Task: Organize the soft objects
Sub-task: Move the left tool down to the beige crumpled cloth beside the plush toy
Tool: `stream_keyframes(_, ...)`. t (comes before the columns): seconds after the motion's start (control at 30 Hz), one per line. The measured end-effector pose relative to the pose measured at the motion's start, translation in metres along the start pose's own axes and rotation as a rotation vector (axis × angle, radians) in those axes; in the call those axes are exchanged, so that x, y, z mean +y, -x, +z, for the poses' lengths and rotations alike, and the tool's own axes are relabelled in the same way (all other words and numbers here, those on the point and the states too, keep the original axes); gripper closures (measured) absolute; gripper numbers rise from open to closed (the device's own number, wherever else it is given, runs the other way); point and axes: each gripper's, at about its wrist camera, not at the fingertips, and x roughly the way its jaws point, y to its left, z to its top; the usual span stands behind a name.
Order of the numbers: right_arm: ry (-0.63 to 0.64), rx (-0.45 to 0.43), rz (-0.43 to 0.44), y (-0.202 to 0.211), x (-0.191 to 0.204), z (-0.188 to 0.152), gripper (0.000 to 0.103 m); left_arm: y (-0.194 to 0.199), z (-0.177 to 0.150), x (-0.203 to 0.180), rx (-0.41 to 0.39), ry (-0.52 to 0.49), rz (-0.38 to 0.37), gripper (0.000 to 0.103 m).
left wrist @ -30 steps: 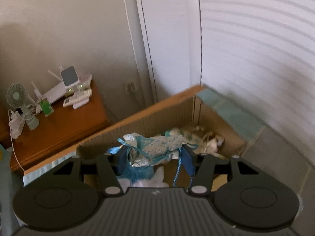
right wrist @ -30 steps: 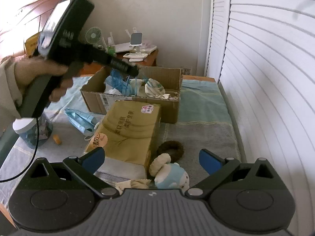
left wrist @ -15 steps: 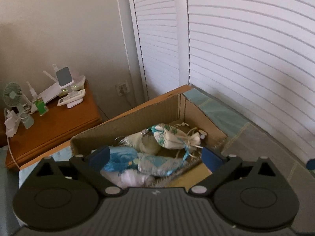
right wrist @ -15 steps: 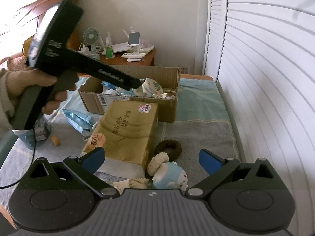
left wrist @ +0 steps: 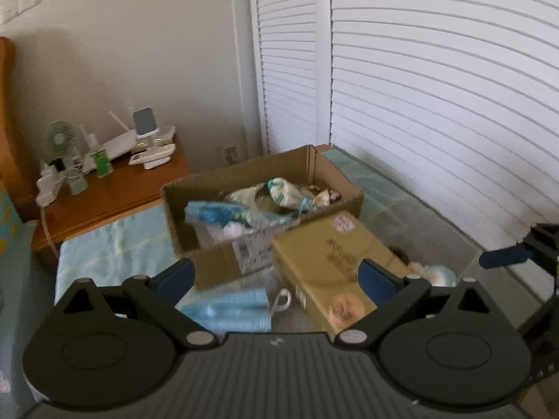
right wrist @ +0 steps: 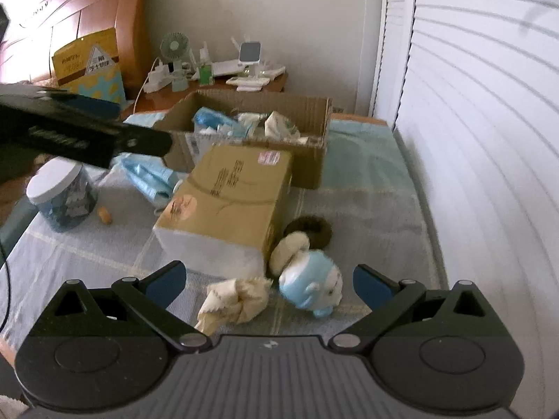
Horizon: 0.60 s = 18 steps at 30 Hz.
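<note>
Right wrist view, nearest first: the right tongs point(right wrist: 269, 284) stand wide open with nothing in them, poised over the bed point(right wrist: 367, 181). Just beyond their tips, at about 12 o'clock, lie a crumpled cream cloth point(right wrist: 236, 300) and, touching it at its 3 o'clock, a blue-and-white plush toy point(right wrist: 311, 281). Beyond the toy, at its 12 o'clock, a dark fuzzy ring point(right wrist: 312, 230) rests against the corner of a closed yellow carton point(right wrist: 227, 202). At the carton's 9 o'clock a pale blue packet point(right wrist: 150, 178) lies on the bed, with a lidded jar point(right wrist: 63, 195) further out at 9 o'clock. These soft pieces are, by my reading, still to be put away.

At the carton's 12 o'clock the open cardboard box point(right wrist: 314, 118) already holds several soft things: blue bundles at its 9 o'clock side and a patterned drawstring pouch point(left wrist: 283, 192) nearer the middle. So part of the job looks done.

The left tongs point(left wrist: 276, 274) have just been opening and now stand spread wide with nothing between the pads; they hang on the near side of the box, above the blue packet. A wooden nightstand point(left wrist: 115, 195) stands beyond the bed at 10 o'clock.
</note>
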Motion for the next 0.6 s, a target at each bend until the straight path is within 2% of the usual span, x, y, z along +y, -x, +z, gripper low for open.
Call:
stream_keyframes(0.3, 0.012, 0.066, 0.009, -0.010, 0.010, -0.021, 0.000, 0.021, -0.046, -0.003, 0.028, 0.073, -0.002, 0.003)
stream_keyframes(0.43, 0.014, 0.127, 0.037, -0.021, 0.018, -0.035, 0.000, 0.025, -0.065, -0.001, 0.037, 0.086, 0.029, 0.003)
stream_keyframes(0.6, 0.030, 0.148, 0.049, -0.031, 0.027, -0.043, 0.000, 0.024, -0.081, 0.006, 0.059, 0.112, 0.042, 0.003)
